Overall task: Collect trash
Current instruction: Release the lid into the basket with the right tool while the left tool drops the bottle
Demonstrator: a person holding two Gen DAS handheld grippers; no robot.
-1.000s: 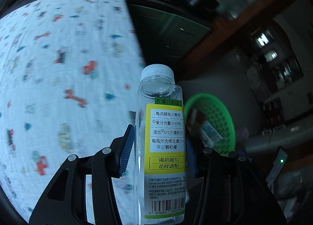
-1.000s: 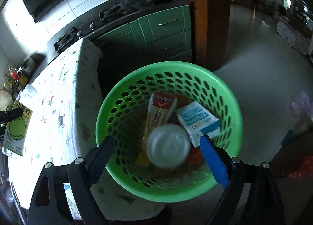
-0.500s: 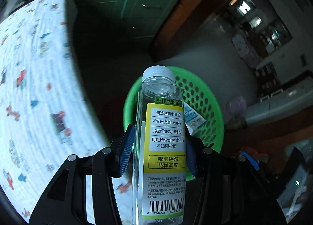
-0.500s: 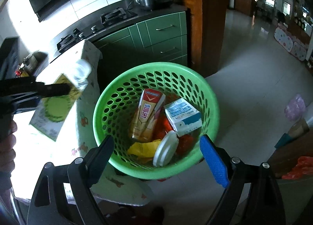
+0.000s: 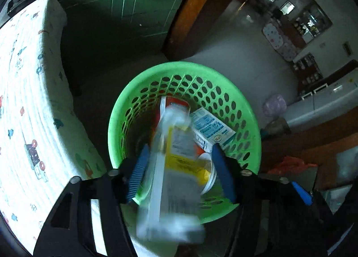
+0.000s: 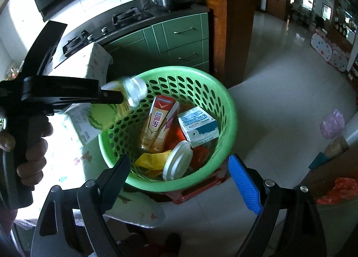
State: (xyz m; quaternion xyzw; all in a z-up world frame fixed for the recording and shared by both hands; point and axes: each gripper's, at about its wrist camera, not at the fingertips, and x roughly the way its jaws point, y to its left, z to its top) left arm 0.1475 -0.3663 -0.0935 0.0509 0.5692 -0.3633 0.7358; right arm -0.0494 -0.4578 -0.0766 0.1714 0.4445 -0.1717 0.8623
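Clear bottle [image 5: 174, 167] — blurred over green basket [image 5: 143, 91].

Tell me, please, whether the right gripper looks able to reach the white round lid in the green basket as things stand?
Probably yes. The right gripper is open above the basket's near rim, and the lid lies exposed on top just ahead; the left gripper's bottle sits off to the side.

Bottle over my trash basket

My clear plastic bottle [image 5: 172, 163] with its yellow label is blurred, tilted cap-first over the rim of the green perforated basket [image 6: 228, 109] (whether it touches anything, I cannot tell). Inside lie a tall red-and-cream drink carton [image 6: 157, 125], a blue-and-white milk carton [image 6: 198, 126], a round white lid [image 6: 177, 163] on edge, and a crumpled yellow wrapper [image 6: 152, 160].
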